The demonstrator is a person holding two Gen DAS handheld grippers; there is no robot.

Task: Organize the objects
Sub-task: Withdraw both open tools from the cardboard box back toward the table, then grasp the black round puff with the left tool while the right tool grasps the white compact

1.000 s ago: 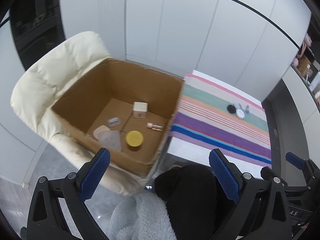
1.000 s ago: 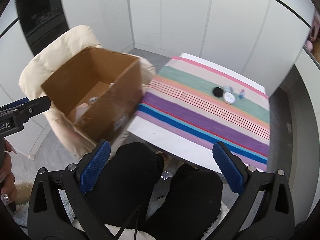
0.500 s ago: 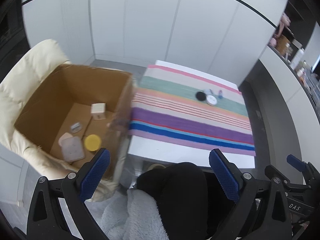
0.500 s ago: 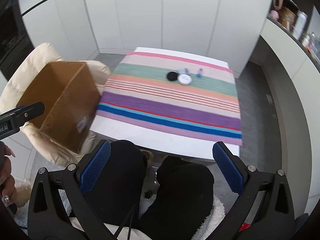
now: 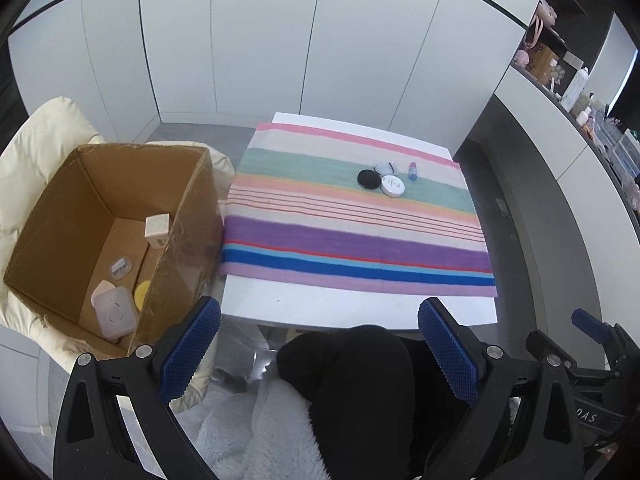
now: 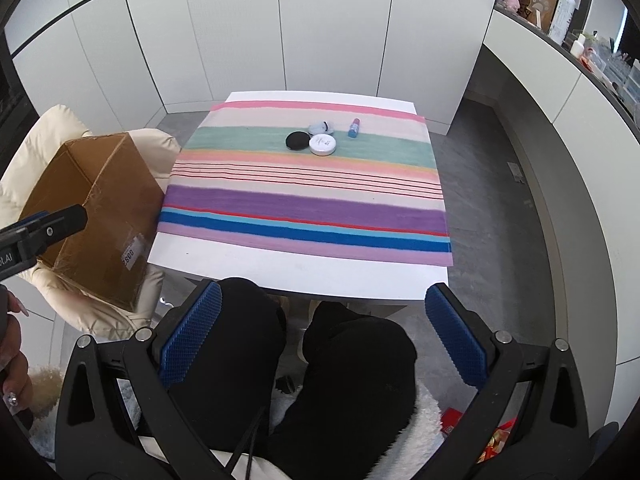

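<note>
Box (image 5: 100, 216): one cardboard box at left frame, five small items inside; sticker partly reads "S00".
Table items: four at upper centre on the striped cloth (image 6: 304, 200) — black disc (image 5: 369, 179), white tin (image 5: 392, 186), grey puff (image 5: 385, 167), blue bottle (image 5: 412, 171).
Tongs: left gripper (image 5: 320, 354) and right gripper (image 6: 322, 336) both spread, empty, well below the items.

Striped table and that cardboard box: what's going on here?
A seated person holds the left gripper and right gripper open and empty above their lap. The cardboard box on the cream chair already holds several items. A black disc, white tin, pale compact and small blue bottle wait on the striped cloth.
</note>
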